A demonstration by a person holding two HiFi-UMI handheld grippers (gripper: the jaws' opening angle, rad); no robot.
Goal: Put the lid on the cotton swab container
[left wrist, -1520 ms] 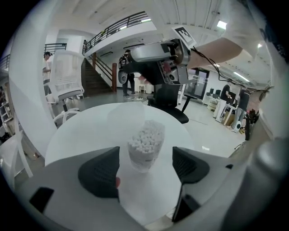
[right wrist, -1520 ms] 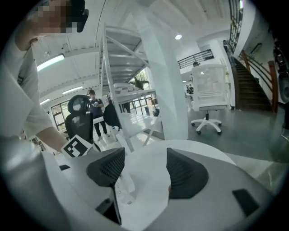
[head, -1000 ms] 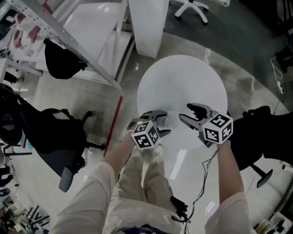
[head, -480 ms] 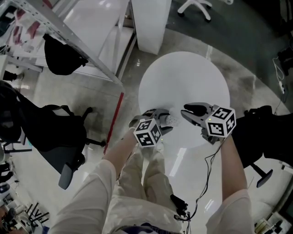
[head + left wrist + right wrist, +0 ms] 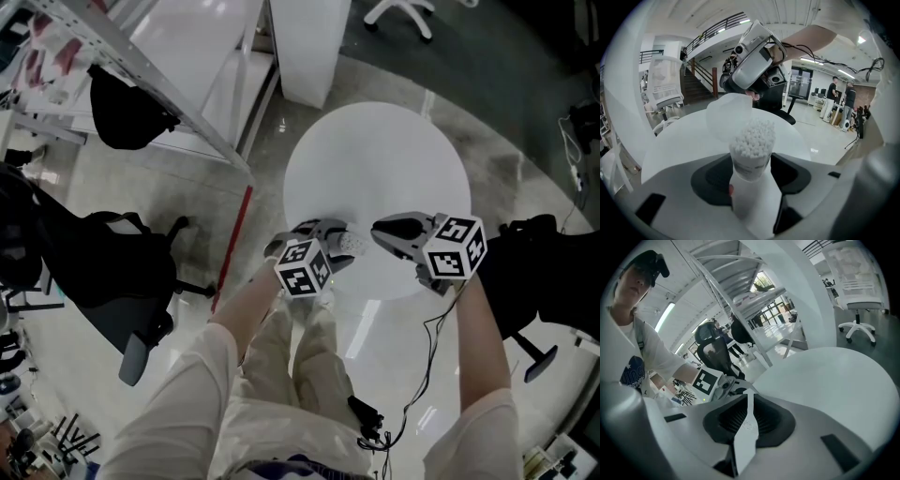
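A clear cotton swab container (image 5: 751, 157), packed with white swab tips, stands upright between my left gripper's (image 5: 752, 176) jaws. They narrowed a little onto it within the last second and are shut on it. In the head view this gripper (image 5: 336, 246) holds the container (image 5: 350, 244) over the near edge of the round white table (image 5: 375, 150). My right gripper (image 5: 746, 420) has just been closing and now pinches the thin translucent lid (image 5: 744, 430), which shows edge-on. From the left gripper view the lid (image 5: 727, 115) hangs just behind and above the swabs.
Black office chairs stand left (image 5: 112, 272) and right (image 5: 539, 272) of the table. A white shelving rack (image 5: 141, 56) and a white column (image 5: 309, 47) stand beyond it. A black cable (image 5: 412, 375) trails below my right arm, above pale trousers (image 5: 300, 356).
The right gripper's jaws, spread apart a second ago, have come together on the lid, and the gripper has tilted slightly. The left gripper and container have stayed put.
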